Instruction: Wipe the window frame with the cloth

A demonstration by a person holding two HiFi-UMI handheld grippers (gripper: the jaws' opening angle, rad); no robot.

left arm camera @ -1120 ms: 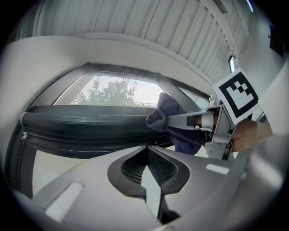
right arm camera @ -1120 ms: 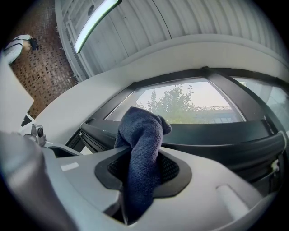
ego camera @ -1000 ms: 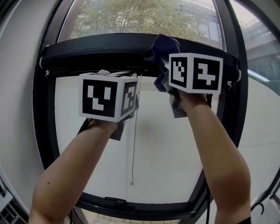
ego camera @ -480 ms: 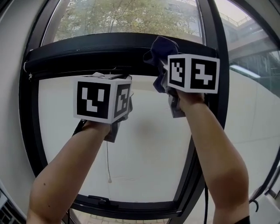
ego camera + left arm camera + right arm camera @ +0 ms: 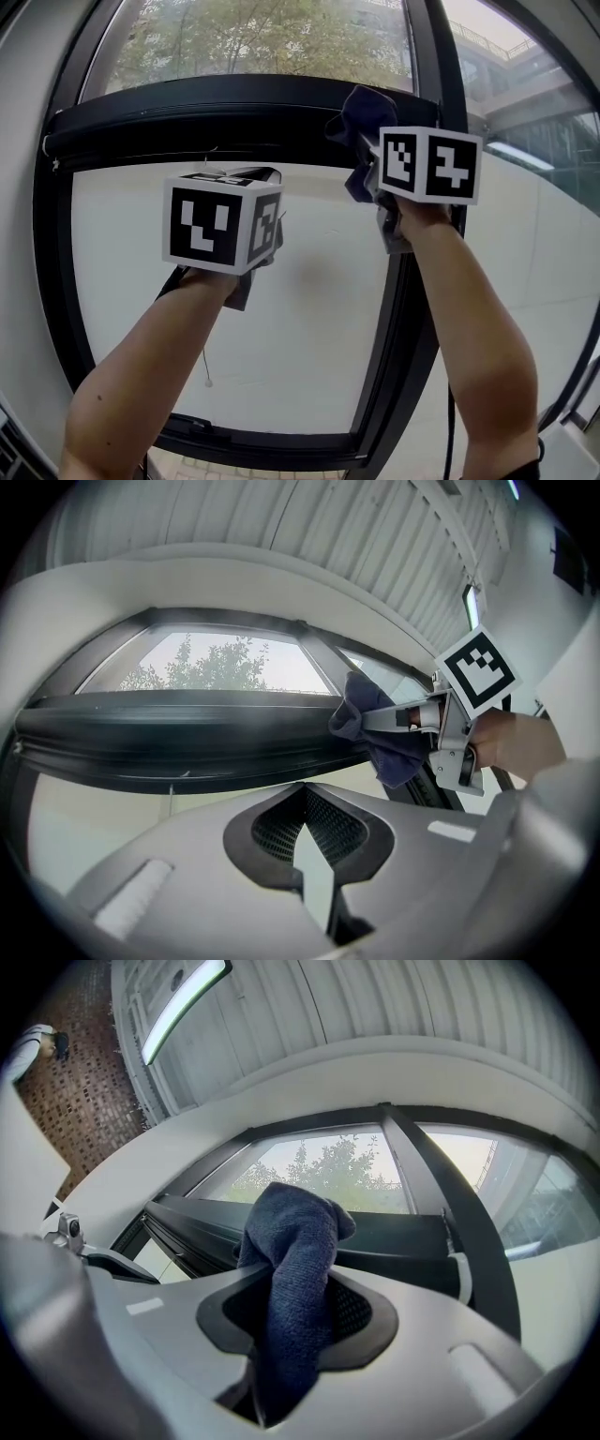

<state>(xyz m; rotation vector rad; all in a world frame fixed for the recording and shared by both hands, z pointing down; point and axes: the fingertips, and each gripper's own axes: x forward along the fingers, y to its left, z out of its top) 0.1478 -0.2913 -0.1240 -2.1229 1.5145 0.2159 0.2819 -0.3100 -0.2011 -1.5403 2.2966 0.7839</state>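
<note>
**Spotter:** What could go wrong from here?

**Operator:** Mostly the cloth (image 5: 295, 1241). My right gripper (image 5: 286, 1335) has its jaws pinched on a single fold. The rest bunches loose above the tips and hangs down behind them. If I drag it hard along the dark crossbar (image 5: 234, 108) of the window frame (image 5: 56, 281), I think the edge could catch the bunch and pull it out of the jaws. If the wad rolls aside, bare jaw metal would scrape the paint.

**Spotter:** Is it on the frame now?

**Operator:** It sits at the right end of the crossbar, just beside the upright post (image 5: 433, 56). It looks pressed against the bar, but I can't confirm contact from any view.

**Spotter:** And your other side?

**Operator:** My left gripper (image 5: 305, 799) has its jaws pressed together with nothing between them. It hangs lower, below the bar and in front of the pale panel. The thin cord (image 5: 204, 370) dangles under that arm, and a careless sweep to the left could snag it.

**Spotter:** How are the arms placed?

**Operator:** Both are raised and stretched forward, forearms bare. The right one reaches higher and further, up to the corner where bar meets post, with its marker cube facing me. The left is bent a little more, apart from the right. Reaching this high, I doubt I can press firmly, so the wipe may only skim.
</note>
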